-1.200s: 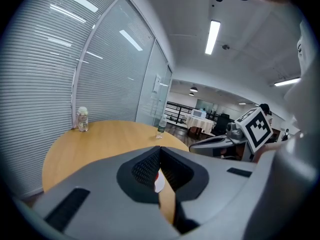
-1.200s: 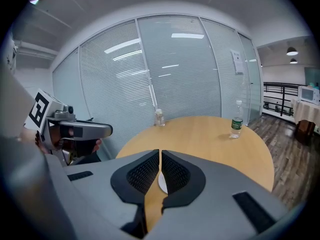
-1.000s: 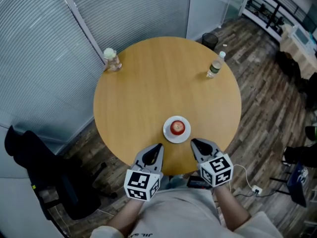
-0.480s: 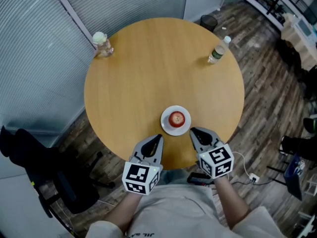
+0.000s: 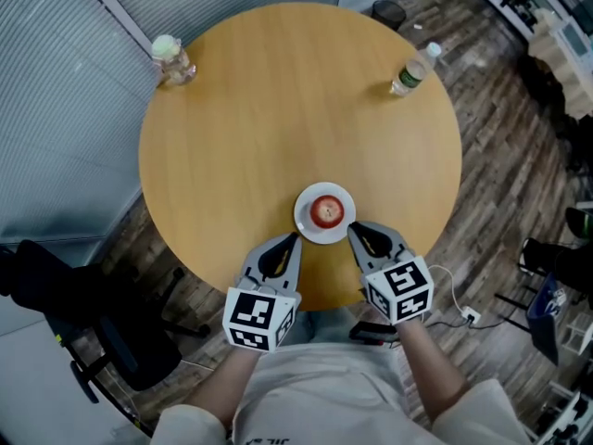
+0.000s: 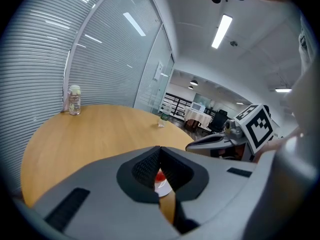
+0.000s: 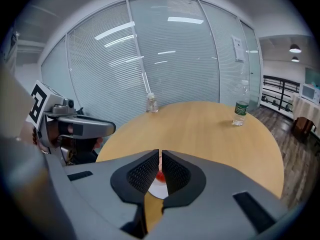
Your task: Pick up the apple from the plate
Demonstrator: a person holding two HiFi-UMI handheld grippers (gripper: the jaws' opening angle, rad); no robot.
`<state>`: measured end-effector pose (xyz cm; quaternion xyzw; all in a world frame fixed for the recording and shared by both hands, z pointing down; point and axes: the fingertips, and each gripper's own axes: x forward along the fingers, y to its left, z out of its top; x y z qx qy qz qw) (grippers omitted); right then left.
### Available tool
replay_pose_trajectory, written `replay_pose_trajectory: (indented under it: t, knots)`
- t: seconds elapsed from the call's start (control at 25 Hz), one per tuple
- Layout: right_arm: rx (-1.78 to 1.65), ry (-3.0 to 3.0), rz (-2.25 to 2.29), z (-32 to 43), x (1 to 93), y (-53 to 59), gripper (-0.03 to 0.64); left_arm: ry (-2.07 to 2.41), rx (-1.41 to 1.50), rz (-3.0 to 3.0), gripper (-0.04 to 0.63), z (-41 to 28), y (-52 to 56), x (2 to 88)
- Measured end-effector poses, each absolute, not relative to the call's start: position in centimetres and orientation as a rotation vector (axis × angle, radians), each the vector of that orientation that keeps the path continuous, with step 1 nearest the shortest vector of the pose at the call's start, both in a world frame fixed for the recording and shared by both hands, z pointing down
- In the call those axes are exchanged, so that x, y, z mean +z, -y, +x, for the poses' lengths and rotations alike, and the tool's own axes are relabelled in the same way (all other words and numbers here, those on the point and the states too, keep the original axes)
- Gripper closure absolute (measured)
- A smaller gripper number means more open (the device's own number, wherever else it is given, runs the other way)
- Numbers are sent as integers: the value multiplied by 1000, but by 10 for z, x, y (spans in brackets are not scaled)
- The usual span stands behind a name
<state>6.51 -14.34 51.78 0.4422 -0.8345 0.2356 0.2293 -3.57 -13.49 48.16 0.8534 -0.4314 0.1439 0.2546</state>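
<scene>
Lying just beyond shut fingers (image 5: 290, 246): apple (image 5: 326, 211).

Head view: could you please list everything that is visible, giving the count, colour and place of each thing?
table: 1, light wood, round, centre
plate: 1, white, near edge of the table
apple: 1, red, on the plate
bottle: 1, clear with a green label, far right of the table
jar: 1, clear with a pale top, far left of the table
chair: 1, black, on the floor at lower left
bin: 1, dark, on the floor beyond the table
left gripper: 1, grey, shut and empty, near the plate's left
right gripper: 1, grey, shut and empty, near the plate's right
</scene>
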Motion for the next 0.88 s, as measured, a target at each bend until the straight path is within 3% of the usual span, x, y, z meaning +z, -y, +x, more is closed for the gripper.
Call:
replay_pose_trajectory:
  t: [0.36,0.48,0.88]
  knots:
    - [667,2284,1161,53,544,151,564,1122,451,2317,592,-32,139,502]
    - [683,2268,1139,52,554,152,459,1116,455,2309,592,-32,138,505]
    - [661,2209,1070,43,591,159,301,1106,478,2273,592,-39,141,519]
